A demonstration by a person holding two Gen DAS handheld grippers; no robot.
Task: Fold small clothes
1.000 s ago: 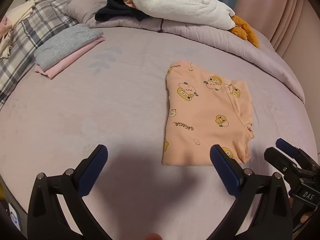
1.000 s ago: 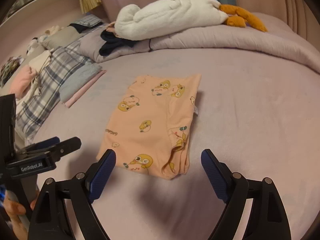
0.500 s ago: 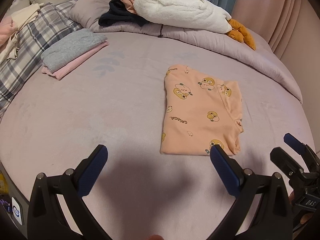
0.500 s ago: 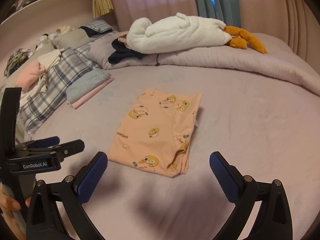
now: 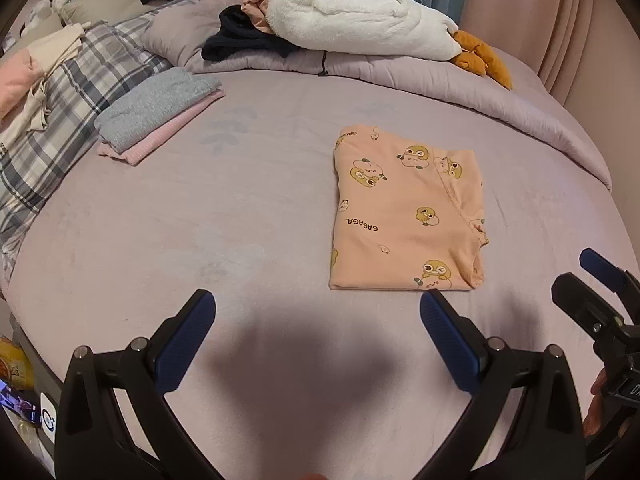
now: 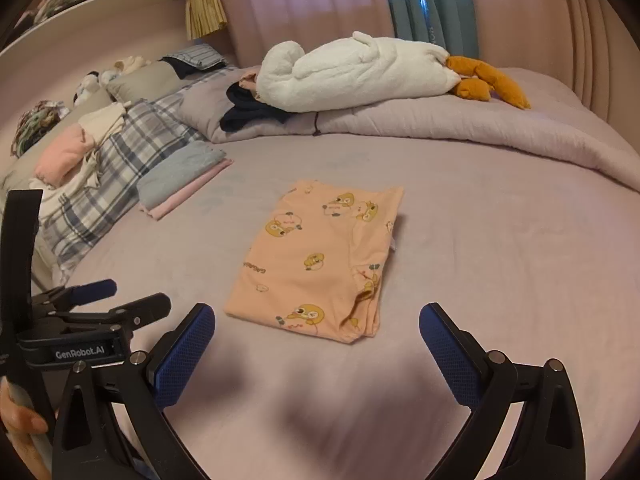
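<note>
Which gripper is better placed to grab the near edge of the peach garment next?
Probably the right gripper: the peach garment lies centred ahead of its open jaws. From the left gripper, it sits off toward the right finger.

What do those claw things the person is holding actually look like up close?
Each tool is matte black plastic with two angled fingers tipped by textured dark-blue pads, joined with silver pivot screws. The left tool carries a white "GenRobot.AI" label on its body. The right tool looks the same build, with partial white lettering. Bare fingers grip the handles; no sleeves or cables show.
</note>
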